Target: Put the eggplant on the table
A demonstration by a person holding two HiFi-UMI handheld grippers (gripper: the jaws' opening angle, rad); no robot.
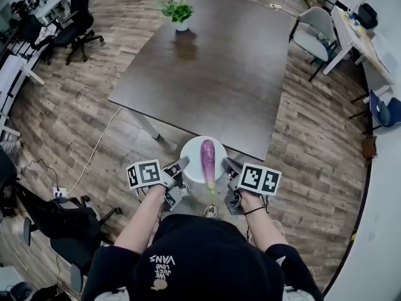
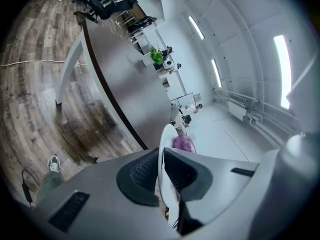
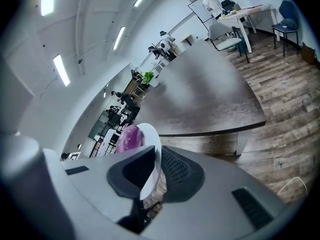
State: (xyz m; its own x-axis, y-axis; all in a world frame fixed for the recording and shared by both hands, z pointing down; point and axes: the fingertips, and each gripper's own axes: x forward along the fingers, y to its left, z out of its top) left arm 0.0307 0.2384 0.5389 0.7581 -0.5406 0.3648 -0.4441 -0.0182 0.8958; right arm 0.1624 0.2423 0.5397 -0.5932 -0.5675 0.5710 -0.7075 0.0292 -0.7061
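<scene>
I have both grippers clamped on one white plate (image 1: 190, 160), one on each side. The left gripper (image 1: 181, 164) bites the plate's left rim and the right gripper (image 1: 231, 166) bites the right rim. In each gripper view the thin white edge is pinched between the two dark pads, with no gap showing. The eggplant (image 1: 208, 162) lies lengthwise down the middle of the plate, its green stem end pointing back toward me. It sits between the two sets of fingers and touches neither, with bare plate on either side of it. From each gripper view the purple body shows just past the fingertips, on the plate's upper face. The plate hangs in the air just short of the near edge of the dark wooden table (image 1: 213, 68), mostly over the plank floor (image 1: 75, 124). A potted plant (image 1: 178, 11) stands at the table's far end.
</scene>
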